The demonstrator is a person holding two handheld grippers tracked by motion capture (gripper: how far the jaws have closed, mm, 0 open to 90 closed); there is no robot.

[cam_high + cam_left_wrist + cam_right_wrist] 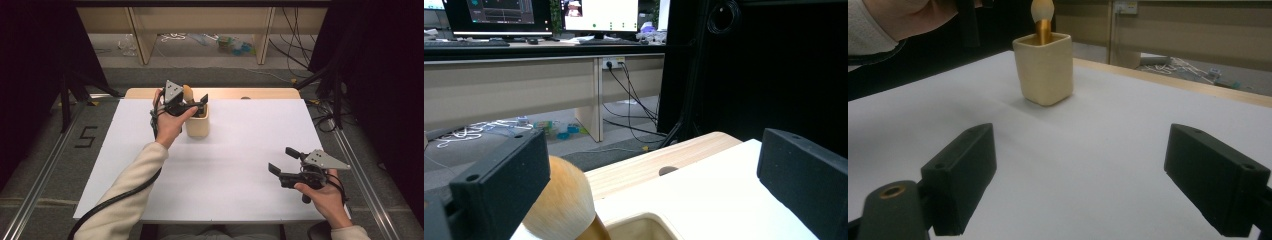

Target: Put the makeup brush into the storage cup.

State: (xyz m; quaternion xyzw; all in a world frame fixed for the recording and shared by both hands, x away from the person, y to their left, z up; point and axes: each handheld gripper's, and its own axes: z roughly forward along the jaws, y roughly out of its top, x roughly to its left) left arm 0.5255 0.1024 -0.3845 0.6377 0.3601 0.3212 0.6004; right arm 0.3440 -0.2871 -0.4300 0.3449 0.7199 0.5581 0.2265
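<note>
- Your left arm reaches far forward across the table, sleeve in cream, the hand wrapped round the left gripper [196, 104] with its jaws spread wide and levelled.
- Your right hand [322, 194] sits near you, holding the right gripper [282, 160] low, jaws wide apart, pointing left and forward.

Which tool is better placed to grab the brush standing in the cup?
Left. The left tool hangs open right at the makeup brush in the beige cup; the right tool sits open far across the table.
</note>
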